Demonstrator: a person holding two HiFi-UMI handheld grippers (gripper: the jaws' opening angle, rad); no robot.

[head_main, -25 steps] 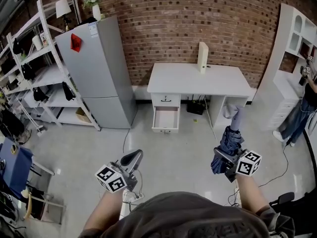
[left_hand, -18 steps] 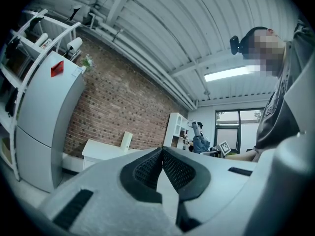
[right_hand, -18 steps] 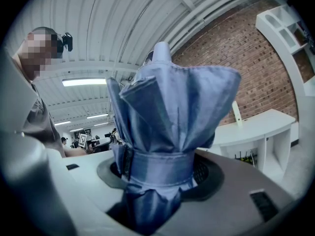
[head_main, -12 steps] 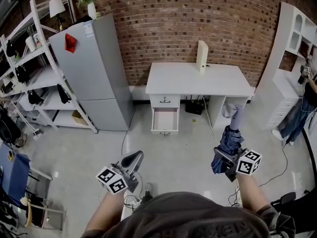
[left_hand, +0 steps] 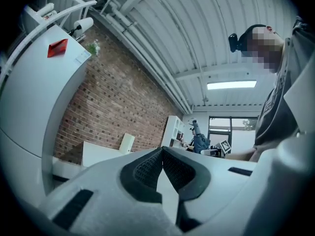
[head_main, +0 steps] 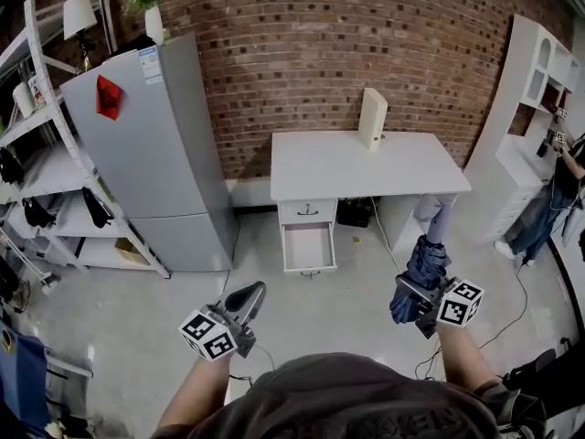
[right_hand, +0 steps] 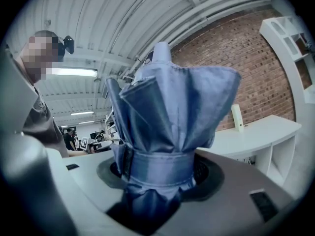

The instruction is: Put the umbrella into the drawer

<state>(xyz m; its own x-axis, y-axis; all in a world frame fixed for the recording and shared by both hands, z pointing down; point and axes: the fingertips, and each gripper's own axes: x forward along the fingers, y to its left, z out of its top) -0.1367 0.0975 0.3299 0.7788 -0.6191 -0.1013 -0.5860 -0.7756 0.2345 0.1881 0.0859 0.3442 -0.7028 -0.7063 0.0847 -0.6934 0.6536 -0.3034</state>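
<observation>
Head view: white desk point(head_main: 366, 165) against brick wall point(head_main: 320, 53), drawer point(head_main: 308, 248) open; right tool point(head_main: 413, 293) grips umbrella point(head_main: 427, 259), left tool point(head_main: 249, 295) closed.

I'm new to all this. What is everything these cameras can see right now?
white desk: one, white, against brick wall
open white drawer: one, white, under desk
folded blue fabric umbrella: one, blue, held upright, lower right
upright cream box: one, cream, on desk
tall grey fridge: one, grey, left of desk
red tag: one, red, on fridge
white metal shelf rack: one, white, far left
white cabinet: one, white, far right
bystander: one, dark top, far right
left gripper: one, grey, shut, empty
right gripper: one, grey, shut on umbrella
</observation>
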